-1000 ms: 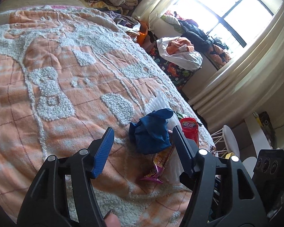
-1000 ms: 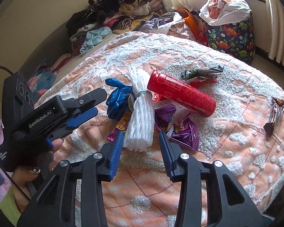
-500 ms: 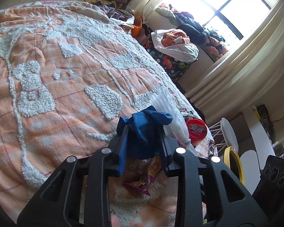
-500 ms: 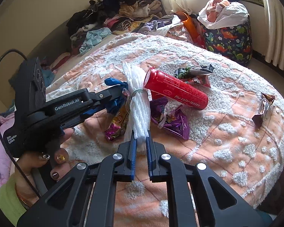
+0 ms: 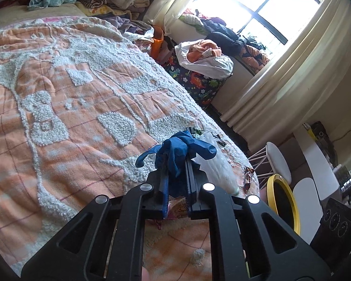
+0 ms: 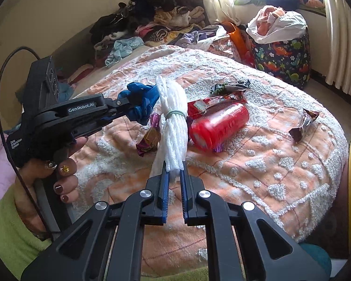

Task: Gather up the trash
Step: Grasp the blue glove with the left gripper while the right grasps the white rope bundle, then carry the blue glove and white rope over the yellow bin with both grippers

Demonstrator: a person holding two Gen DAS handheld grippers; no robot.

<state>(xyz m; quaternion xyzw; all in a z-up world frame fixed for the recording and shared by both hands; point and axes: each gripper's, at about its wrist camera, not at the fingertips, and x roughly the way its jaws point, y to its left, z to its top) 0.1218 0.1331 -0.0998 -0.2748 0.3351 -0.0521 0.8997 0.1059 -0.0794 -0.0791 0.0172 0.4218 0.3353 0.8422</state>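
My left gripper (image 5: 177, 175) is shut on a crumpled blue glove (image 5: 179, 152) and holds it above the orange bedspread (image 5: 58, 107); both also show in the right wrist view, the glove (image 6: 141, 100) at the left. My right gripper (image 6: 174, 175) is shut on the lower end of a white bundle of plastic tied with a green band (image 6: 174, 117), lifted off the bed. A red can (image 6: 218, 123) lies tilted beside it. Purple and brown candy wrappers (image 6: 149, 138) and foil wrappers (image 6: 229, 86) lie on the bedspread (image 6: 257, 164).
A brown wrapper (image 6: 304, 124) lies near the bed's right edge. A yellow-rimmed bin (image 5: 283, 201) stands beside the bed. A dinosaur-print laundry bag (image 6: 283, 53) and piles of clothes (image 6: 152, 21) stand behind the bed, under the window.
Both grippers closed: the left on the blue glove, the right on the white bundle. Both things have been lifted off the bed, and the red can shifted.
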